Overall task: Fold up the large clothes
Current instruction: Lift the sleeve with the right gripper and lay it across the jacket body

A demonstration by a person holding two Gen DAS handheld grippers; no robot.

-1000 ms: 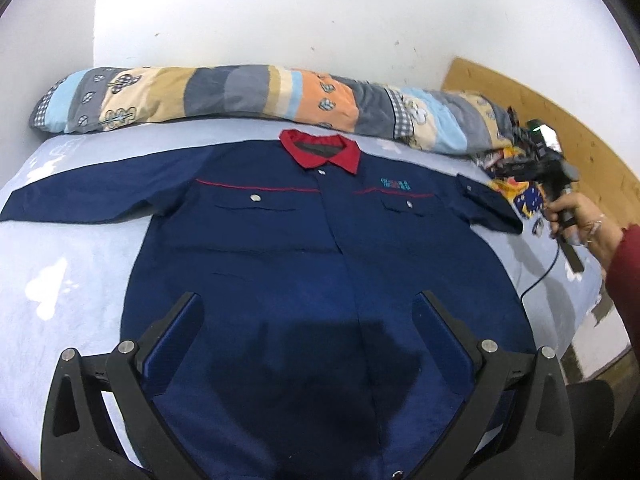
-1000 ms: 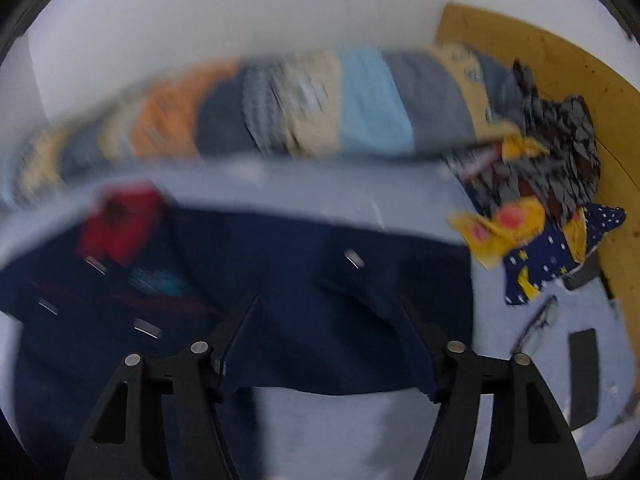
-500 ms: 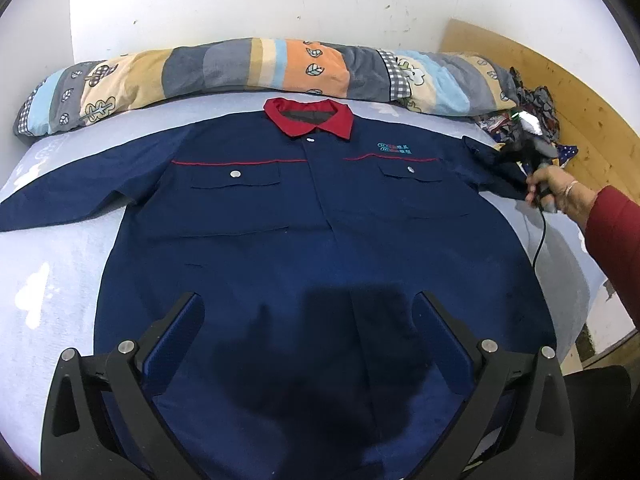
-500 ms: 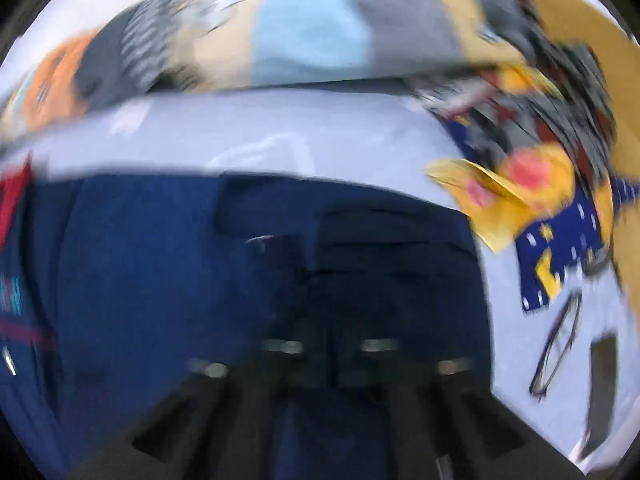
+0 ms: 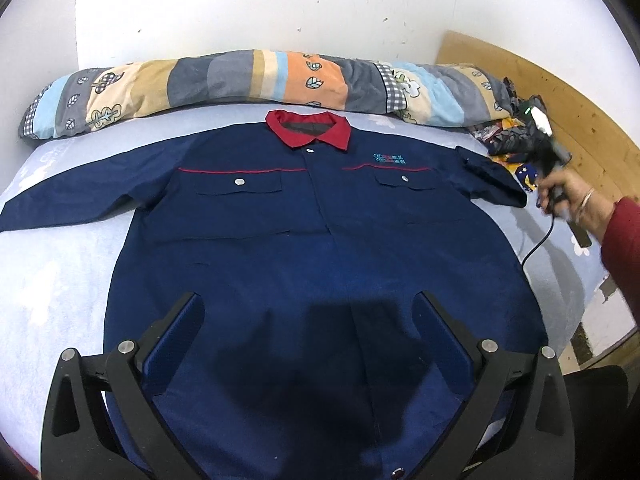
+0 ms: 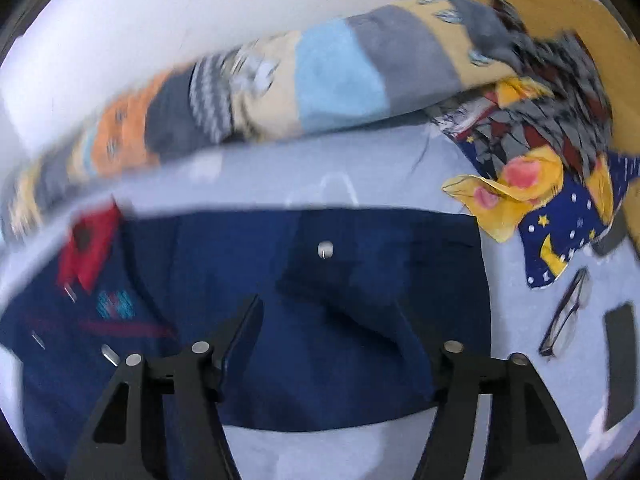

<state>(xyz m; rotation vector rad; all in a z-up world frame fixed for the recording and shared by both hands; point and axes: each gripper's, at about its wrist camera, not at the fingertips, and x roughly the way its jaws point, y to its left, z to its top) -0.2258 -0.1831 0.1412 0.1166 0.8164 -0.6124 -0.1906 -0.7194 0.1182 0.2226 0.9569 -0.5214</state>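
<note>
Item: navy shirt (image 5: pixel 320 232), red collar (image 5: pixel 308 132), spread flat and face up on my pale blue bed (image 5: pixel 52 280), collar toward the patchwork pillow (image 5: pixel 224 84).

My left tongs (image 5: pixel 308 320): jaws wide apart over the lower front, gripping nothing.

My right tongs (image 6: pixel 344 320): jaws opening over the folded sleeve (image 6: pixel 380 280), cloth lying between them, not pinched.

Beside: glasses (image 6: pixel 564 316), heap of printed clothes (image 6: pixel 552 184).

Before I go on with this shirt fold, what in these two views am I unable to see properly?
- Shirt hem: left wrist view, cut off by the bottom edge and the left gripper.
- Chest logo: too small there, blurred in the right wrist view.
- Right gripper, jaws opening over the folded sleeve: blur hides any contact.
- Glasses: smeared.
</note>
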